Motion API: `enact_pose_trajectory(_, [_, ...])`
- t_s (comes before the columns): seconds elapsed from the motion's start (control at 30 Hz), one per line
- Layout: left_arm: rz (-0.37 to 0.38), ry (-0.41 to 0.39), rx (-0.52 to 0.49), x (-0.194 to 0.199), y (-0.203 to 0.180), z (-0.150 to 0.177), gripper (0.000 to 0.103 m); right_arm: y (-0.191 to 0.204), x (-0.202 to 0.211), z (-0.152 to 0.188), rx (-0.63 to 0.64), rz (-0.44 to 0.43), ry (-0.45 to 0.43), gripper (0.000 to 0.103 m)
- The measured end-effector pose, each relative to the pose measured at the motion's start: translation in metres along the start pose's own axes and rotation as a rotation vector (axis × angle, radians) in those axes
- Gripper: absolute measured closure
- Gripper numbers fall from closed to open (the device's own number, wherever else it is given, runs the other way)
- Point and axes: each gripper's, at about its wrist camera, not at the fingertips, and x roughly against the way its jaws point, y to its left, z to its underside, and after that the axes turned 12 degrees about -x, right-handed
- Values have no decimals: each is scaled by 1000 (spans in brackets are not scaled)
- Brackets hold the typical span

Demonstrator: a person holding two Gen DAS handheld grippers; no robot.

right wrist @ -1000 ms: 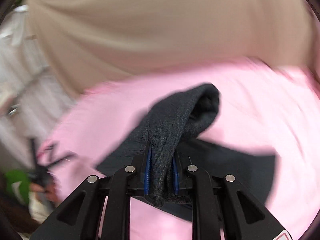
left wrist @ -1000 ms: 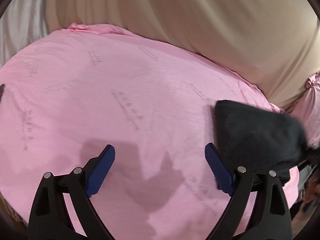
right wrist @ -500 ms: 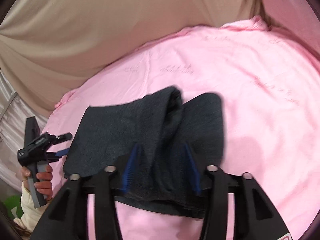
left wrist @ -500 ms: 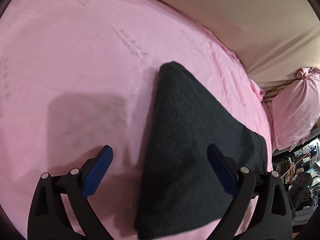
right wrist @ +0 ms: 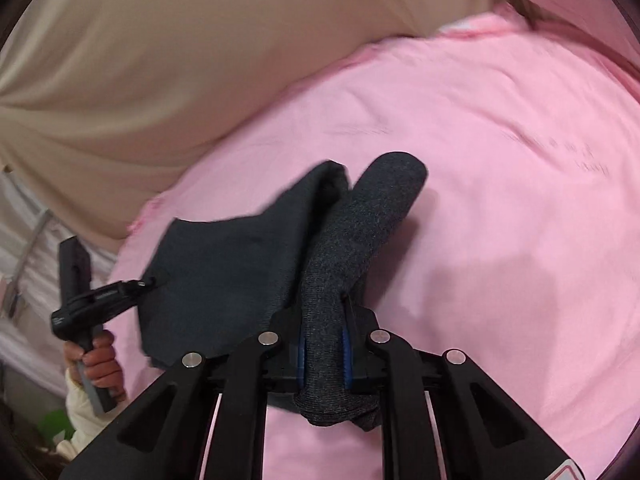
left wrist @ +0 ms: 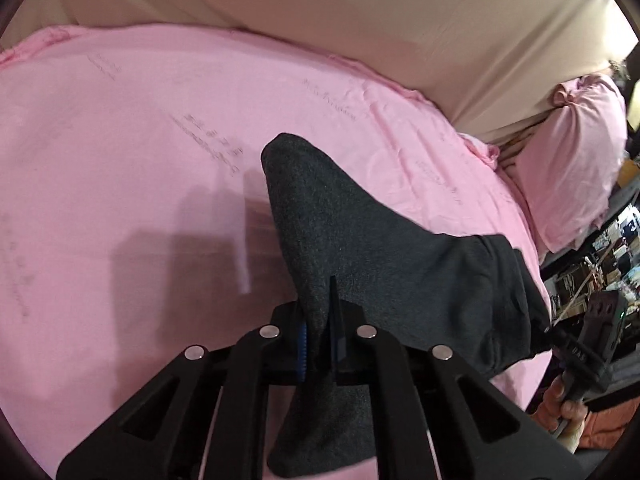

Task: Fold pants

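— Pants point(left wrist: 360, 248), dark grey, lie bunched on the pink bed sheet point(left wrist: 120, 160); left hand-held gripper point(left wrist: 320, 348) is clamped on one edge.

— Right hand-held gripper point(right wrist: 324, 352) is closing on a thick roll. Uneven layers could slip free, skewing the fold.

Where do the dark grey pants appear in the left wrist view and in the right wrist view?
Left wrist: pants run from centre to bottom and right edge.
Right wrist: pants sit centre, left of middle, down to the bottom.
Shared landmark: pink bedsheet beneath them.
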Motion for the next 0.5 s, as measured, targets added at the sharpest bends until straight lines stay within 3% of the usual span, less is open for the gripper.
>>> enact_pose_trajectory(0.07, [-60, -4, -34, 36, 6, 9, 97, 24, 6, 7, 41, -28, 37, 91])
enact_pose_trajectory(0.17, [-136, 15, -5, 64, 31, 30, 97, 34, -12, 27, 93, 21, 98, 92])
enact_pose_trajectory(0.23, [-192, 77, 23, 61, 54, 57, 96, 17, -48, 48, 85, 93, 190, 91])
enact_pose_trajectory(0.27, [-186, 104, 38, 53, 61, 67, 95, 7, -60, 54, 71, 130, 209, 90])
enact_pose_trajectory(0.3, [-176, 134, 69, 41, 69, 80, 92, -2, -53, 55, 17, 66, 153, 89])
enact_pose_trajectory(0.4, [-231, 65, 85, 47, 70, 93, 82, 1, -27, 50, -64, 127, 105, 67])
enact_pose_trajectory(0.5, [-384, -44, 54, 75, 56, 84, 73, 44, -1, 51, 53, 91, 62, 66])
